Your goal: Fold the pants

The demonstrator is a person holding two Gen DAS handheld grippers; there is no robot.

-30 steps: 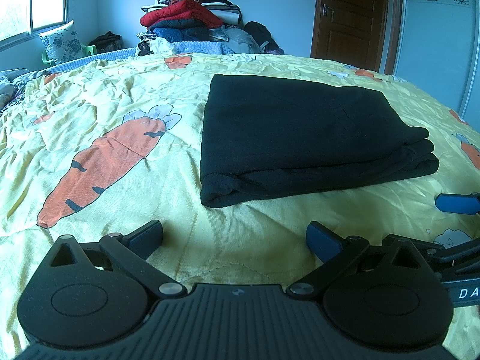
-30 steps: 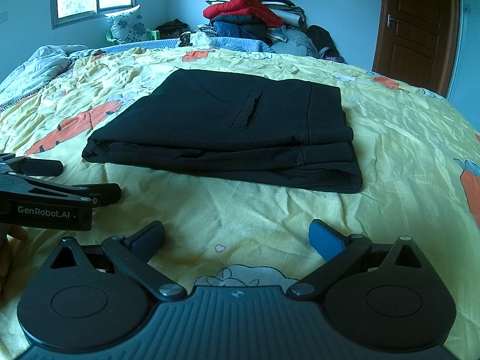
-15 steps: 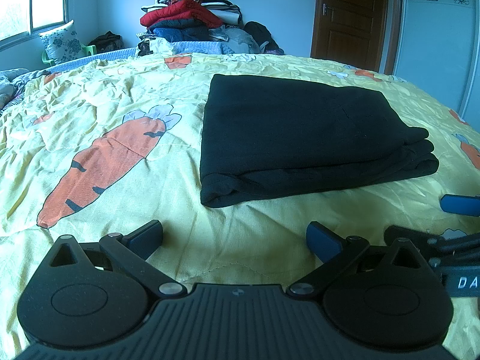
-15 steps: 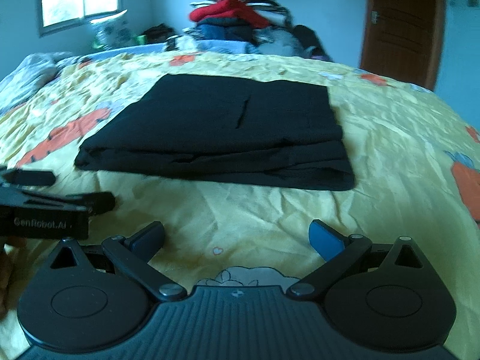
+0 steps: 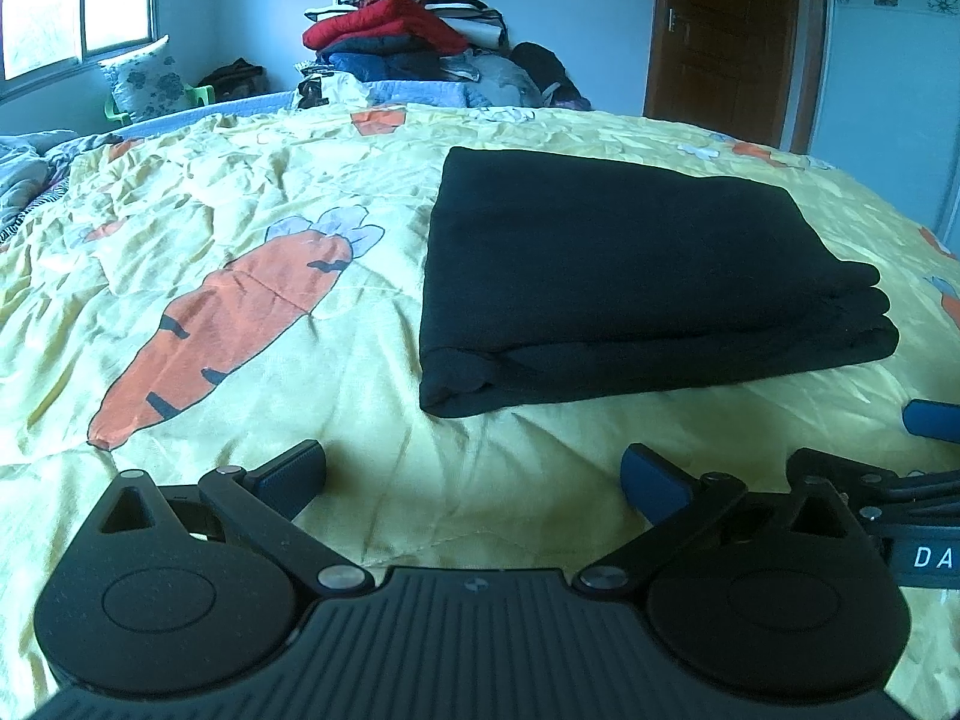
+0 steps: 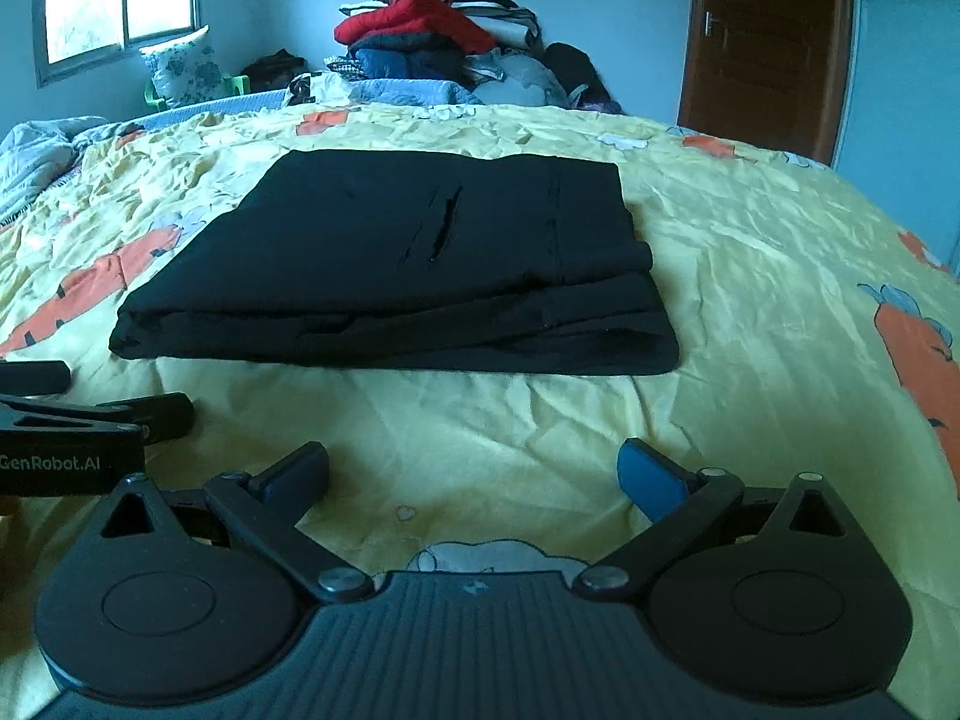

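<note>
- Both my grippers are released and empty: my left gripper and my right gripper hover low over the bed, just on my side of the pants, touching nothing.
- The pants lie folded into a flat stack on the bed, in front of the clothes pile.
- Risk, as I judge it: nudging the stack's near edge could slide the loose layers apart.
- Its long axis runs left to right across my view, with the layered open edges facing me.

Wide bed under a crinkled yellow quilt printed with orange carrots. Lying flat near its middle, black pants folded into a thick rectangle, layered edges facing forward. Heaped at the far edge, mixed clothes, red jacket on top.
</note>
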